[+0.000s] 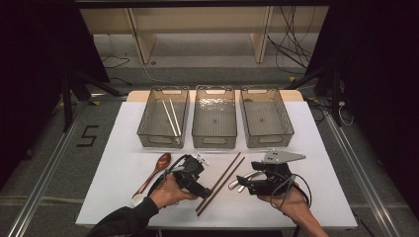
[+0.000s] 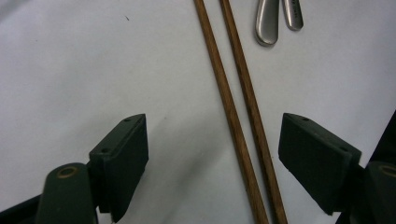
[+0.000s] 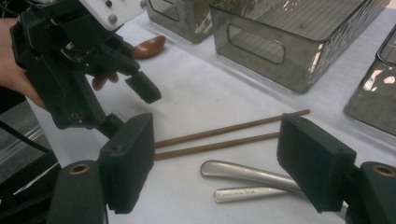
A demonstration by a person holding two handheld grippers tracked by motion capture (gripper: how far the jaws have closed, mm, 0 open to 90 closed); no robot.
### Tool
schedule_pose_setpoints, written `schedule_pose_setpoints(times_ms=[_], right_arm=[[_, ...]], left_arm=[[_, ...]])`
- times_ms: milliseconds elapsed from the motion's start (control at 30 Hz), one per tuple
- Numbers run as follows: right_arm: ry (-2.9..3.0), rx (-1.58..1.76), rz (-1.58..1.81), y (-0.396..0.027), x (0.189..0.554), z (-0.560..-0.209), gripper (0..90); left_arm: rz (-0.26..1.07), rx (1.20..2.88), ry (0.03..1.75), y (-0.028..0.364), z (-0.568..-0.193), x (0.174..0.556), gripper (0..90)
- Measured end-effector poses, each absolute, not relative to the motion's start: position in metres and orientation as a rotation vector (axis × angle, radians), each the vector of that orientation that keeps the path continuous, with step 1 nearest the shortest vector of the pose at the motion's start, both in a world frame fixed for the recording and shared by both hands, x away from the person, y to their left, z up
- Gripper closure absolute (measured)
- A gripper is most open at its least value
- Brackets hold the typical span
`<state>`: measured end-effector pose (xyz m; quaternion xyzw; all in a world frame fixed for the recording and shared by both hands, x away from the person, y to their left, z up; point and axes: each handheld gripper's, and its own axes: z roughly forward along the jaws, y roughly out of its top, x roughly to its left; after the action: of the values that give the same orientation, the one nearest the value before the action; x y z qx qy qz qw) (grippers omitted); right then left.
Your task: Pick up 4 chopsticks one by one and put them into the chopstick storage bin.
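Two brown chopsticks [image 1: 220, 181] lie side by side on the white table, slanting from near centre toward the bins. My left gripper [image 1: 205, 190] hovers over their near end, open; in the left gripper view both chopsticks [image 2: 233, 116] run between its spread jaws, nearer the right one. My right gripper [image 1: 243, 183] points left, open and holding nothing, just above two metal cutlery handles [image 3: 247, 175]. The right gripper view has the chopsticks [image 3: 224, 135] beyond those handles and the left gripper's body [image 3: 65, 74] at upper left.
Three clear bins stand in a row at the back: the left bin [image 1: 157, 140] holds two white chopsticks [image 1: 171, 117]; the middle bin [image 1: 214, 141] and right bin [image 1: 269, 139] look empty. A wooden spoon [image 1: 157, 168] and a white spoon [image 1: 139, 199] lie at front left.
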<state>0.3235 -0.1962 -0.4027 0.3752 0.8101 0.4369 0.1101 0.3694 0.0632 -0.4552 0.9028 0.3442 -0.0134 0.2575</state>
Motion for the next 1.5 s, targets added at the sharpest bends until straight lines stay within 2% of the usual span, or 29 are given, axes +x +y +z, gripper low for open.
schedule_pose_setpoints(times_ms=[200,567,867,1367,1500], right_arm=[[2.385,1.098,1.282,-0.196,0.323,-0.403,28.6],[2.389,1.096,1.282,-0.195,0.323,-0.403,29.2],[2.391,1.096,1.276,-0.195,0.324,-0.403,29.4],[2.389,1.098,1.277,-0.196,0.324,-0.403,29.6],[2.389,1.098,1.276,-0.196,0.324,-0.403,29.6]], left_arm=[[-0.028,2.477,0.927,0.058,-0.459,0.368,29.1],[-0.014,2.541,0.889,0.048,-0.466,0.366,44.7],[0.036,2.572,0.854,0.049,-0.467,0.366,54.5],[0.061,2.592,0.849,0.055,-0.466,0.373,76.1],[0.087,2.610,0.837,0.051,-0.466,0.370,75.5]])
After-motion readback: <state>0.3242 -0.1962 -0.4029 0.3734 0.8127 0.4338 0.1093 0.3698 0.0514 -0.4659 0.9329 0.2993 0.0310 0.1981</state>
